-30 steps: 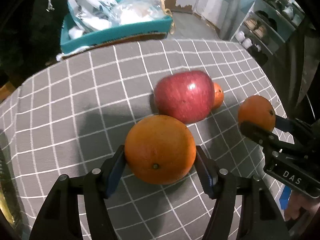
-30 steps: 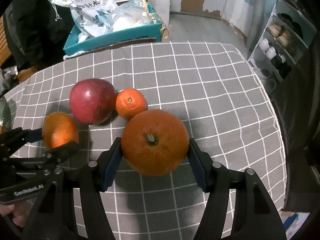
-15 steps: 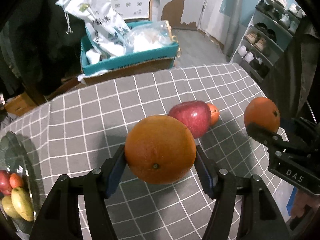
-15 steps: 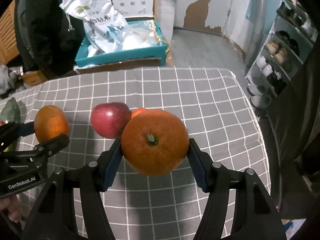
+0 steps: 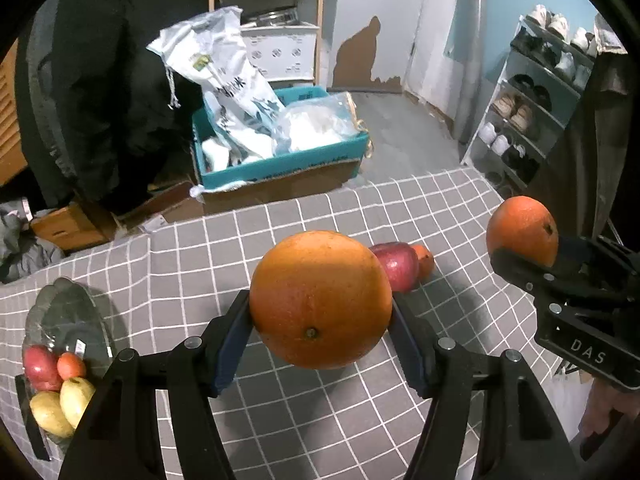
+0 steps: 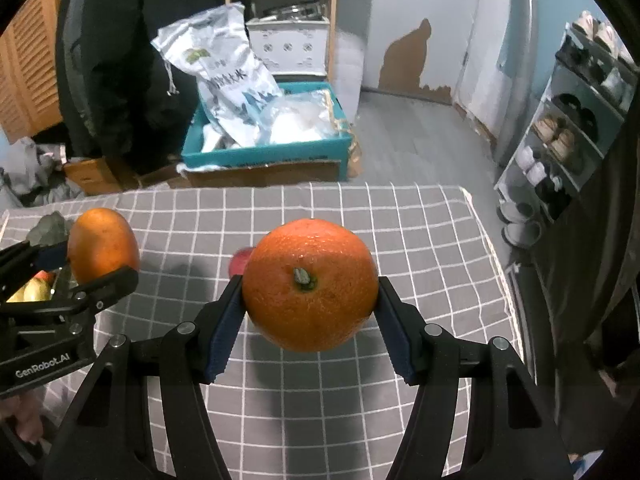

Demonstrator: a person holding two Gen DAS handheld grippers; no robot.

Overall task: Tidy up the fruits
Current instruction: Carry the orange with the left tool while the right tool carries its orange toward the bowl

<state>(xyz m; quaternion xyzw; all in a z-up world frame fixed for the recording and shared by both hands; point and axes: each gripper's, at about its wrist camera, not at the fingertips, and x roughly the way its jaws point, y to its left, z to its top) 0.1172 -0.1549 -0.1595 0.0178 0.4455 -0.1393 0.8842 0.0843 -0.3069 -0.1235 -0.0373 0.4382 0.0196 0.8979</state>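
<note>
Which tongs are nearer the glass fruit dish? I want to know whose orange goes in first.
Left. The left tongs hold their orange just right of the glass fruit dish; the right tongs hold theirs beyond, at the table's far side.

apple (image 6: 240,261) mostly hidden behind my right-held orange (image 6: 310,284), at its 9 o'clock | fruit plate (image 5: 48,312) cut off at 8 o'clock edge | bag print unreadable
</note>
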